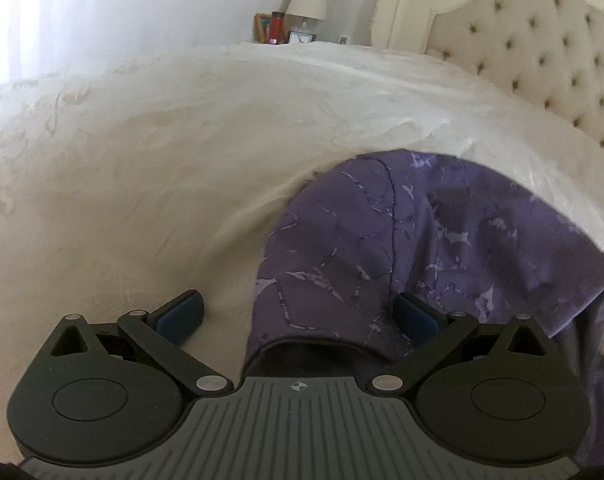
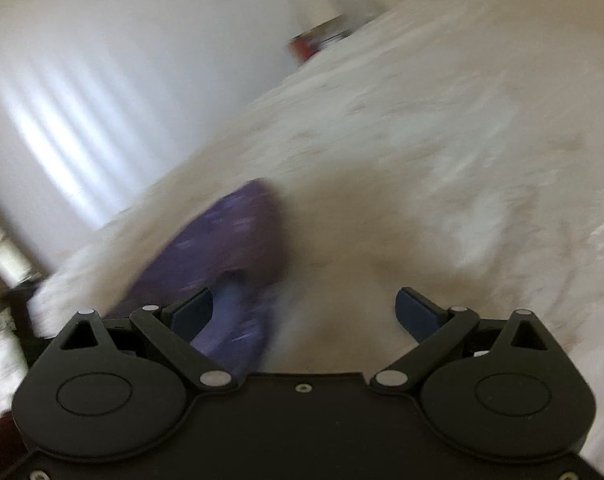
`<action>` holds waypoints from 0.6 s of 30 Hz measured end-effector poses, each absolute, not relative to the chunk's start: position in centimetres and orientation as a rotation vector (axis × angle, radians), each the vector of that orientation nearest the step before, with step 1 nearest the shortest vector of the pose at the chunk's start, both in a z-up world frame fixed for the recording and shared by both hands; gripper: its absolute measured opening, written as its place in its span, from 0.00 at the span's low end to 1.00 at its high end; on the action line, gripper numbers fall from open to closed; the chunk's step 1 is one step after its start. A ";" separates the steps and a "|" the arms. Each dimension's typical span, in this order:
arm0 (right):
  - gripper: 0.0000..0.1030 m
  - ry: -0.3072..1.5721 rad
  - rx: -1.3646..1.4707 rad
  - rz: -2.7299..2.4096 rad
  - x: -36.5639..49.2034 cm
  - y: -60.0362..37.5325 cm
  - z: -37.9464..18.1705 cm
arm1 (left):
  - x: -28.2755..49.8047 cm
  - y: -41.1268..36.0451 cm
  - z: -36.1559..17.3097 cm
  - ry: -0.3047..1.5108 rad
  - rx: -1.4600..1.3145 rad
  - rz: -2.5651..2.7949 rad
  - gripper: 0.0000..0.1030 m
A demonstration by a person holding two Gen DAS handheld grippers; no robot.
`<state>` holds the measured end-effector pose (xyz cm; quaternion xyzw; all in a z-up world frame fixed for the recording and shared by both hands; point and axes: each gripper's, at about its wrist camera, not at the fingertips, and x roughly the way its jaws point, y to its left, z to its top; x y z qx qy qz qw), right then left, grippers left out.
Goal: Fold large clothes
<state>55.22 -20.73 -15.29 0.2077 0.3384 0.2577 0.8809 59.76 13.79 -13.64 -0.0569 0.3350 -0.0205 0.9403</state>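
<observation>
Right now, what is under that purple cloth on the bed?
The purple cloth lies on the white bedspread, which shows all around it. Its near edge lifts over a dark hollow; what that hollow or the covered part hides cannot be seen.

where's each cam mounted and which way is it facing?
Left wrist: on the left gripper, looking along its open fingers across the bed toward the headboard; garment lies between the fingers.
Right wrist: on the right gripper, tilted, blurred, facing over the bed; fingers open.
Shared: bed, purple garment.
</observation>
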 end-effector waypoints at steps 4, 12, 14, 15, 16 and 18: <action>0.98 0.660 0.472 0.644 54.2 -21.2 -13.7 | 59.4 13.5 -13.7 0.678 -0.092 -0.030 1.00; 0.69 0.580 0.722 0.587 55.8 -20.9 -16.4 | 59.5 13.5 -13.8 0.669 -0.103 -0.032 1.00; 0.50 0.610 0.622 0.521 56.2 -19.5 -16.7 | 59.5 13.4 -13.8 0.668 -0.105 -0.031 1.00; 0.48 0.630 0.585 0.507 56.5 -19.0 -16.9 | 59.5 13.4 -13.8 0.667 -0.108 -0.031 1.00; 0.44 0.659 0.553 0.497 56.8 -18.4 -17.2 | 59.5 13.5 -13.8 0.665 -0.113 -0.033 1.00; 0.39 0.716 0.459 0.438 57.3 -17.1 -18.0 | 59.4 13.7 -13.8 0.660 -0.128 -0.037 1.00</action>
